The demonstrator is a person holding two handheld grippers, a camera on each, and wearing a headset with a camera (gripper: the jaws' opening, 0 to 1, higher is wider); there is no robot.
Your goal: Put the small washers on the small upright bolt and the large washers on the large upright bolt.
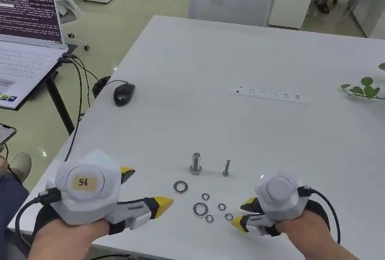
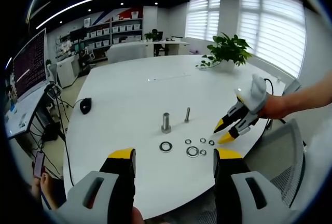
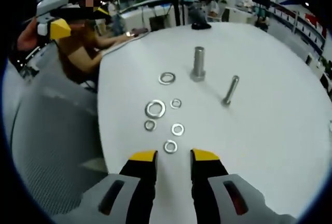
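head view: shiny ring washers [image 1: 194, 210]; left claw [image 1: 145, 186] wide, right claw [image 1: 243, 213] ajar, empty.

You've got bare white table [image 1: 180, 61] beyond the two bolts, right up to the power strip [image 1: 267, 94]. The large bolt [image 1: 195, 164] and small bolt [image 1: 226, 168] stand upright, apart, with a gap between them. The washers [image 1: 200, 209] lie flat just in front, open from above, between your left gripper [image 1: 145, 186] and right gripper [image 1: 242, 213]. The mouse [image 1: 123, 93] sits well off left.
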